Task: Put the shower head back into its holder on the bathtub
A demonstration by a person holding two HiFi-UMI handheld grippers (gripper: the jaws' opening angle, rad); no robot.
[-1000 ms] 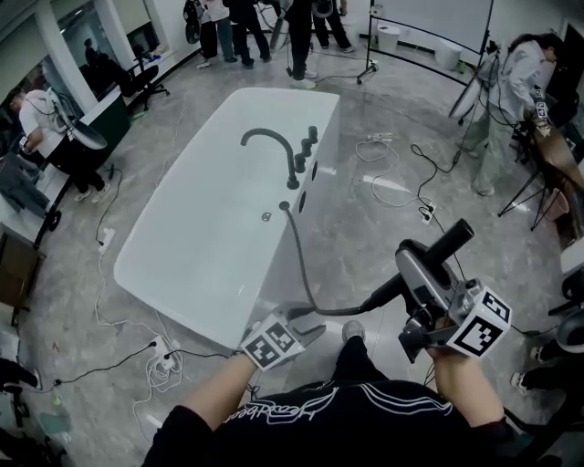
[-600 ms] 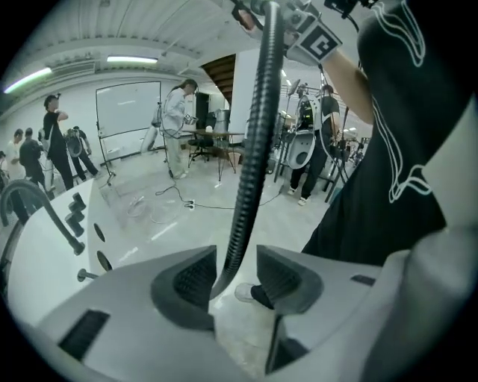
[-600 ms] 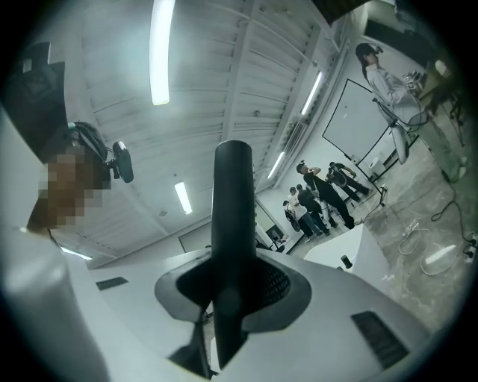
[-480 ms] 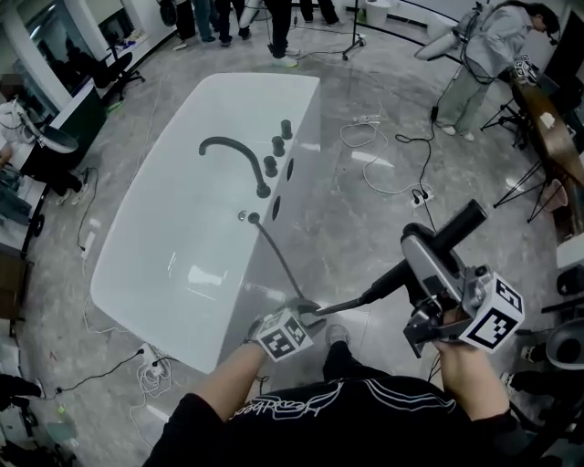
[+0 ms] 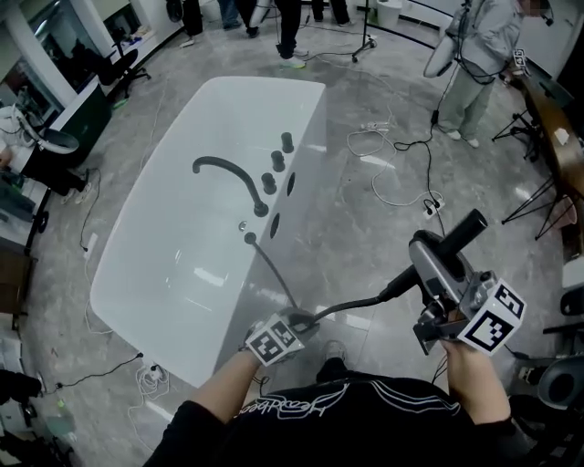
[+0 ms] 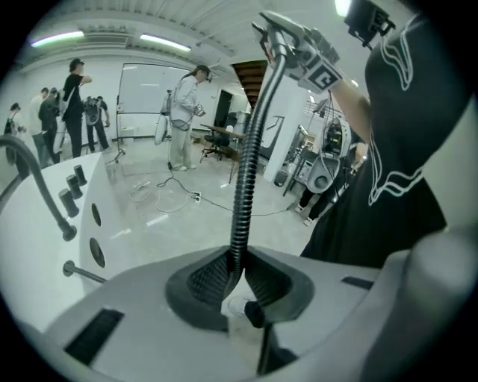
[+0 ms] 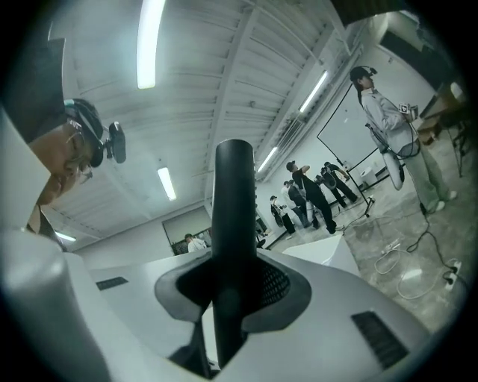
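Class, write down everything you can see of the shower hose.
The shower hose is dark, ribbed, metal-looking and flexible. It leaves a fitting on the bathtub deck and runs off the rim to the left gripper, whose jaws have just been closing and pinch it. From there it curves up to the shower head in the right gripper.

Studio or lab hall, not a real bathroom. A freestanding bathtub [image 5: 173, 264] sits mid-frame on an open grey stone-look floor [image 5: 365, 246]. Loose cables [image 5: 392, 182] right of it, power strip [image 5: 151, 372] lower left. Stand [image 5: 367, 32] top centre, office chair [image 5: 123, 68] upper left, people [image 5: 292, 18] grouped along top edge. Strip lights [image 7: 149, 41] overhead, whiteboard [image 6: 146, 89] on far wall.
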